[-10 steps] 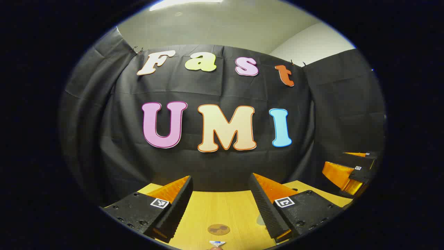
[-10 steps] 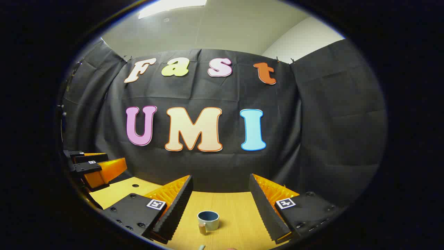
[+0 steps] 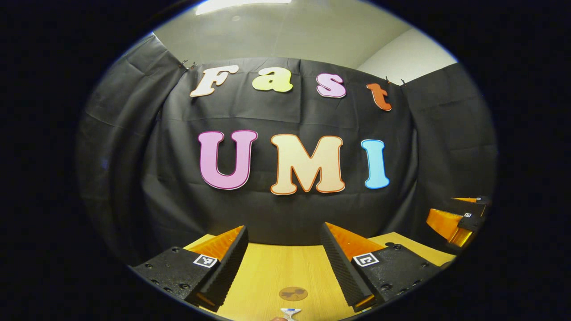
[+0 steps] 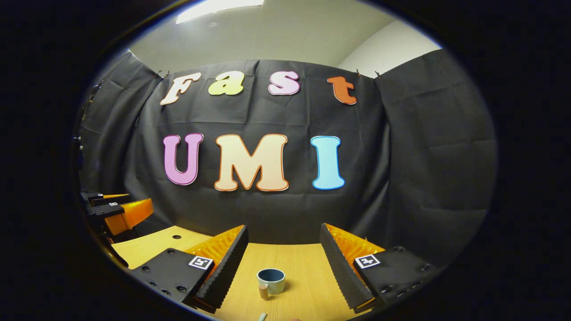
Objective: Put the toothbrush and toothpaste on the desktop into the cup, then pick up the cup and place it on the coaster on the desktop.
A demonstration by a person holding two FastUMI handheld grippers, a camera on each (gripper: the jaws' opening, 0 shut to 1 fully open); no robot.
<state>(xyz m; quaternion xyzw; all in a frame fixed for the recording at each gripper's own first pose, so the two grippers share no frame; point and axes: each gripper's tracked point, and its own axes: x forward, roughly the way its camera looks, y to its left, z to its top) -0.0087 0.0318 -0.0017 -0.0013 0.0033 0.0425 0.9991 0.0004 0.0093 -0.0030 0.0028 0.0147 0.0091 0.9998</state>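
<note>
Both grippers, left and right, have jaws wide apart, holding nothing, above the desktop. Cup sits upright ahead of the right one. Coaster lies flat ahead of the left, toothpaste tip just nearer.

Your left gripper points level toward the back of the booth, its two fingers spread wide with nothing between them. Your right gripper sits in the same pose, fingers parted and unloaded. Each shows at the edge of the other's view, right and left, side by side.
</note>
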